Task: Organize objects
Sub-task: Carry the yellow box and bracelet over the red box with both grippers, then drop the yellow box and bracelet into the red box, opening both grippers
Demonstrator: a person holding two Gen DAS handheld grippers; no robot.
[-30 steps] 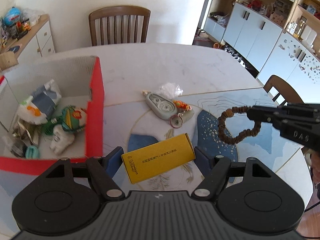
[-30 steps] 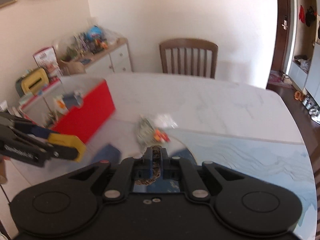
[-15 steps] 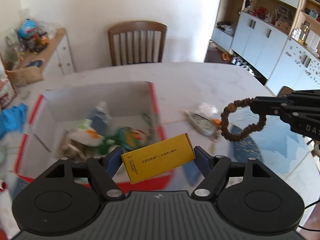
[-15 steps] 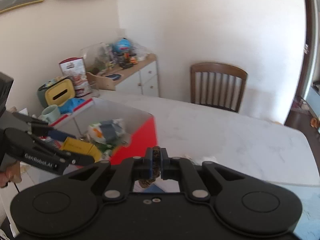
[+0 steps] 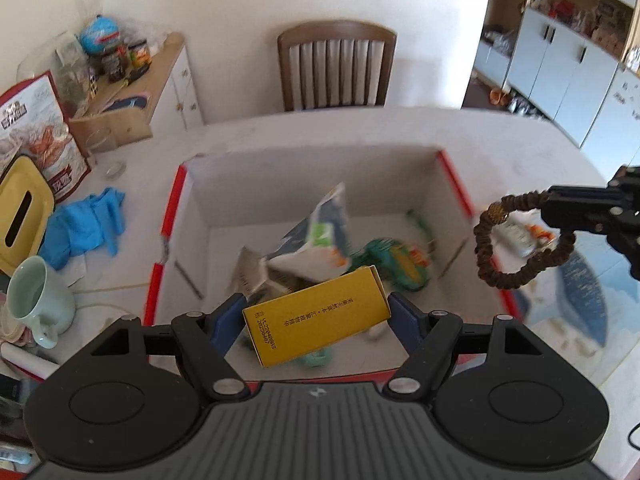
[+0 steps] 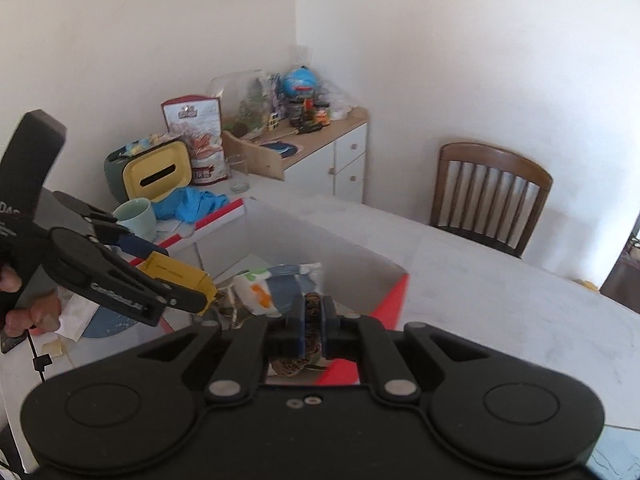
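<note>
My left gripper (image 5: 316,316) is shut on a yellow carton (image 5: 316,318) and holds it over the near side of the open red-and-white box (image 5: 456,184). The carton also shows in the right wrist view (image 6: 176,272). My right gripper (image 6: 312,320) is shut on a brown bead bracelet (image 6: 310,320). In the left wrist view the bracelet (image 5: 486,248) hangs from it just beyond the box's right wall. The box holds a snack packet (image 5: 320,240), a green toy (image 5: 396,260) and other small items.
A correction-tape dispenser (image 5: 516,236) lies on the table right of the box. Left of the box are a blue glove (image 5: 84,228), a pale green mug (image 5: 36,296) and a yellow tissue holder (image 5: 20,212). A wooden chair (image 5: 336,64) stands behind the table.
Both grippers have swung left across the table with their loads. The carton now hangs over the box interior and the bracelet is near the box's right wall.
</note>
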